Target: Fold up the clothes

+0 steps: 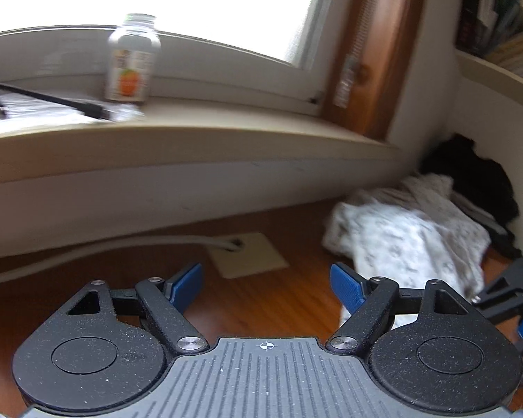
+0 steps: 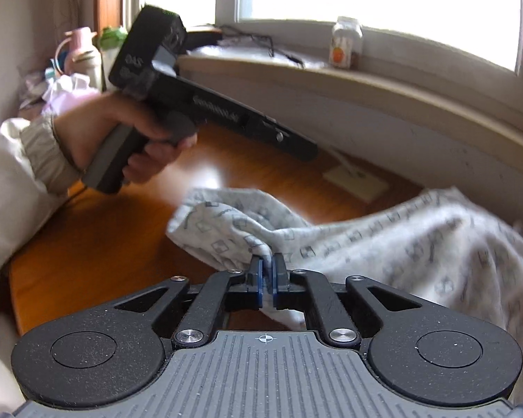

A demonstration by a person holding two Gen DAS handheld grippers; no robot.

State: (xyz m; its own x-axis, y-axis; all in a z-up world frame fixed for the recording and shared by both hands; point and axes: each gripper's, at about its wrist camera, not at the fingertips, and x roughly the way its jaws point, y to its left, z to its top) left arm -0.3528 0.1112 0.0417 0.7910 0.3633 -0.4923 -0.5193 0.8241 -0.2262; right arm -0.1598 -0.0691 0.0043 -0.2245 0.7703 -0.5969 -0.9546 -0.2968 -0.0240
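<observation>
A thin fold of the patterned garment (image 2: pixel 383 240) is pinched by the right gripper (image 2: pixel 267 278); it could be lost if tugged while the left gripper (image 1: pixel 266 284) is held wide and empty.

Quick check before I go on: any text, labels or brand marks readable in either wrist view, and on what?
Bottle on the windowsill: label with an orange picture, print too blurred to read.
Left gripper body, seen from the right wrist view: raised marks on the black block and along its side, blurred, not readable.
Patterned cloth: small square motifs only, no words.
Nothing else carries text.
</observation>
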